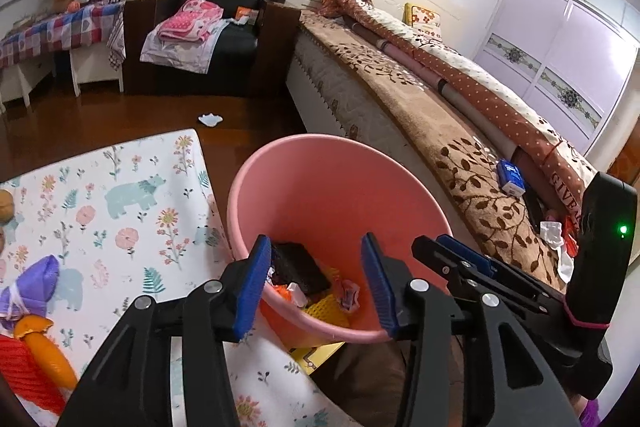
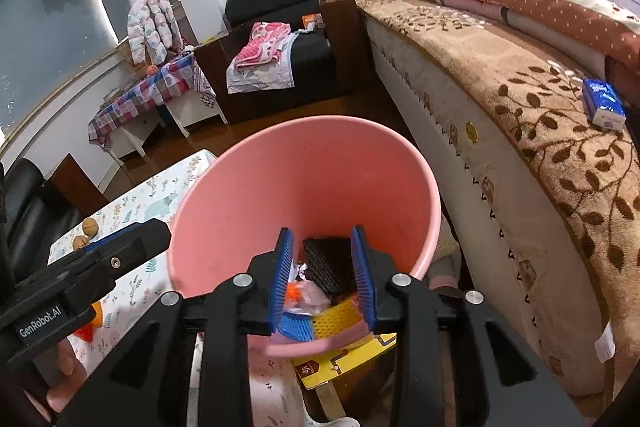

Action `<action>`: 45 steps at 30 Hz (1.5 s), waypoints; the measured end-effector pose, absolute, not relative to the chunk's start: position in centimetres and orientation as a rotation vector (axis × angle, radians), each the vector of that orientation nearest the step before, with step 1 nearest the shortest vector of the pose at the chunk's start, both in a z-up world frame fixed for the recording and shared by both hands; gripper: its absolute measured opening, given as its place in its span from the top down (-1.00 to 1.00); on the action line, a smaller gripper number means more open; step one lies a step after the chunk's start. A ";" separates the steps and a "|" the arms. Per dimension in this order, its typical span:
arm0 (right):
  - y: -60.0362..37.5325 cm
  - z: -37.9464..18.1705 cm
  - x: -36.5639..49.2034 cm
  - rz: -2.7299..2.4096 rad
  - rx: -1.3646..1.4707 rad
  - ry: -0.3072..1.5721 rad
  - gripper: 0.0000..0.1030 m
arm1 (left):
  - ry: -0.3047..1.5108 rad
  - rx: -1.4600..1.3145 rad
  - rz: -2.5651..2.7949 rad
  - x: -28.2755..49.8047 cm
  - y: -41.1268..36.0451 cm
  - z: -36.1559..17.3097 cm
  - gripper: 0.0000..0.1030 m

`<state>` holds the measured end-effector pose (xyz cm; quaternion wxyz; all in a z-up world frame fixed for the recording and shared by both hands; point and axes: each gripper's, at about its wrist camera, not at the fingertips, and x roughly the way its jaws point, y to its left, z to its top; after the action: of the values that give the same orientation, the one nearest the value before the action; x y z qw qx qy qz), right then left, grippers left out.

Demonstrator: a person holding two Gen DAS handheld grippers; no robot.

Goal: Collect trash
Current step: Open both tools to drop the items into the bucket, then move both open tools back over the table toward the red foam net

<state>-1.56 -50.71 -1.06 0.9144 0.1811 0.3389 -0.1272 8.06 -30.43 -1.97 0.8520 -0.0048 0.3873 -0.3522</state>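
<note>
Both your grippers hang over the pink bin [image 1: 340, 195], which stands between the bed [image 1: 440, 131] and the floral surface [image 1: 120, 195]. The left gripper [image 1: 316, 283] has its fingers wide apart with nothing between them; the right gripper [image 2: 324, 279] has its fingers moderately apart, also empty, so whatever you carried looks to be let go. The collected trash [image 2: 320, 291] lies at the bottom of the bin: a dark ribbed slab, yellow and blue foam netting, crumpled clear and pink wrappers. To finish this drop well, keep both sets of fingers inside the rim's outline until each piece has fallen free, then lift straight up so the ribbed blue pads do not snag the netting or tip the light plastic wall. The bin is smooth, thin, round and flaring upward, so a nudge on its rim could likely slide it. More litter seems to remain: a white scrap [image 1: 210, 119] on the floor beyond the bin, and crumpled white and red wrappers [image 1: 556, 235] on the bed's plush leaf-patterned blanket to the bin's right. The scrap is flat and thin; pinch it by an edge.
</note>
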 end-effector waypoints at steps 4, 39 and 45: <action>-49.5 -0.5 -2.3 -0.242 0.363 0.682 0.40 | 0.764 0.001 -0.734 6.9 -28.8 -0.8 -0.06; -33.2 2.9 -6.9 0.025 0.217 0.628 0.19 | 0.689 -0.050 -0.398 0.1 -4.4 0.4 -0.13; -31.1 2.7 -6.6 0.062 0.164 0.662 0.19 | 0.728 -0.060 -0.349 0.1 -1.5 -1.7 -0.13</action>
<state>-6.62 -31.11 2.72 0.9419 0.0806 0.3247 0.0306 0.07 -1.52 -1.69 0.9191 -0.0293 0.3543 -0.1700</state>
